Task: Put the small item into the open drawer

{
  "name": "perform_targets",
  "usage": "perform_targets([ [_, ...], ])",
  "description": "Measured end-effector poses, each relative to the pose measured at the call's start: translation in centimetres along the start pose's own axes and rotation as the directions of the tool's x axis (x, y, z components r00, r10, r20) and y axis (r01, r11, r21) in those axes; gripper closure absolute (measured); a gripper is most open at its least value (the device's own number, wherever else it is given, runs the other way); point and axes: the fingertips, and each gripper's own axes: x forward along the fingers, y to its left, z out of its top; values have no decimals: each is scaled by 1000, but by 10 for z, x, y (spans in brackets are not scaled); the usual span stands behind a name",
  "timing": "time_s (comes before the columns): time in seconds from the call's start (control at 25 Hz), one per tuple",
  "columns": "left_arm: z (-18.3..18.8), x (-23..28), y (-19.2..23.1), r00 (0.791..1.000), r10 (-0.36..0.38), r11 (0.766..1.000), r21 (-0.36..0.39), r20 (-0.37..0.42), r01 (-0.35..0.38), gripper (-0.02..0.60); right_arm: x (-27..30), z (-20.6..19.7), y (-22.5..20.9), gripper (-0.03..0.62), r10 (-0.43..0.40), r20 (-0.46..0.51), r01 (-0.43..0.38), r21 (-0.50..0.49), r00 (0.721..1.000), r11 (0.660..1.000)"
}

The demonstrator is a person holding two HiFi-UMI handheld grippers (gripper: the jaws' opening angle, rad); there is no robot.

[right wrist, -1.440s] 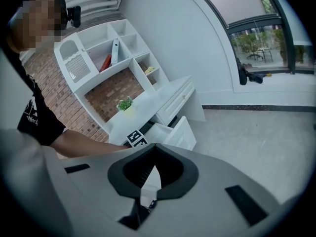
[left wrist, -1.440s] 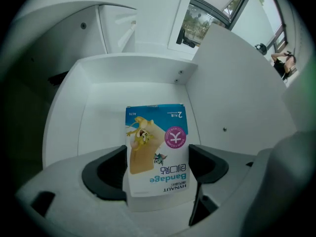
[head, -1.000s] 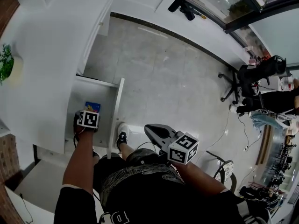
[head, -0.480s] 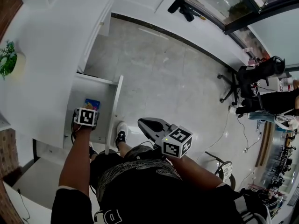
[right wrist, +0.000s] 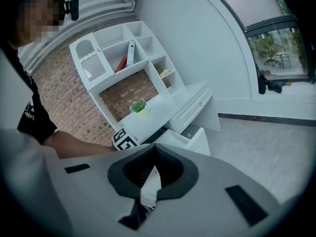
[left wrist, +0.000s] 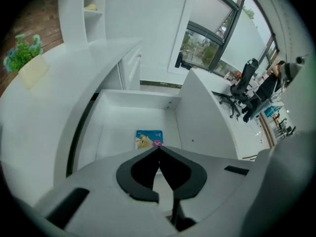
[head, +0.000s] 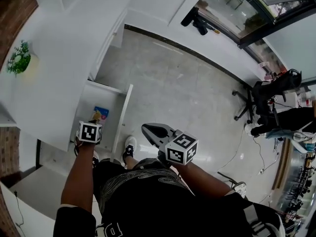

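- Item (left wrist: 148, 138) is down in the open drawer (left wrist: 140, 98), lying flat on the drawer floor about mid-way along. It's a small blue and yellow packet with a pink spot, and the print is too small for me to read.
- My left gripper (left wrist: 159, 149) hangs over the drawer and points steeply down. In its own view the tips line up with the item's near edge, but they're up above it and not touching.
- Its jaws have just been closing, and now the tips meet with nothing between them.
- My right gripper (right wrist: 155, 146) has its jaws together tip to tip as well, and it's not carrying anything. It sits out over the floor (head: 187, 93) to the right of the drawer and tilts down more gently, aimed across at the desk side.
- In the head view the drawer sticks out from under the white tabletop (head: 59, 68), with its tall front panel on the floor side. The wearer's shoe (head: 129, 144) is just beside that front.
- A little green plant (head: 19, 62) sits on the tabletop at the far left, well apart from the drawer.
- The right gripper view also catches a white shelf unit (right wrist: 123, 53) standing behind the plant, with a brick wall (right wrist: 64, 102) behind it.
- A black office chair (head: 261, 88) is way over on the right by the windows, well clear of everything.
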Motion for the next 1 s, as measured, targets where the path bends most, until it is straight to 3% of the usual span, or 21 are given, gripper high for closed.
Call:
perform_targets([
  [0.2, 3, -38, -1, 996, -8, 999, -41, 88, 12, 563, 3, 7, 15, 589, 41, 17, -40, -56, 999, 998],
  [0.6, -2, -124, -25, 972, -40, 999, 25, 230, 35, 563, 13, -1, 75, 589, 80, 21, -77, -121, 997, 990],
  [1.0, -80, -226, -39, 940, -90, 996, 20, 330, 89, 563, 11, -53, 173, 589, 77, 5, -75, -157, 997, 985],
])
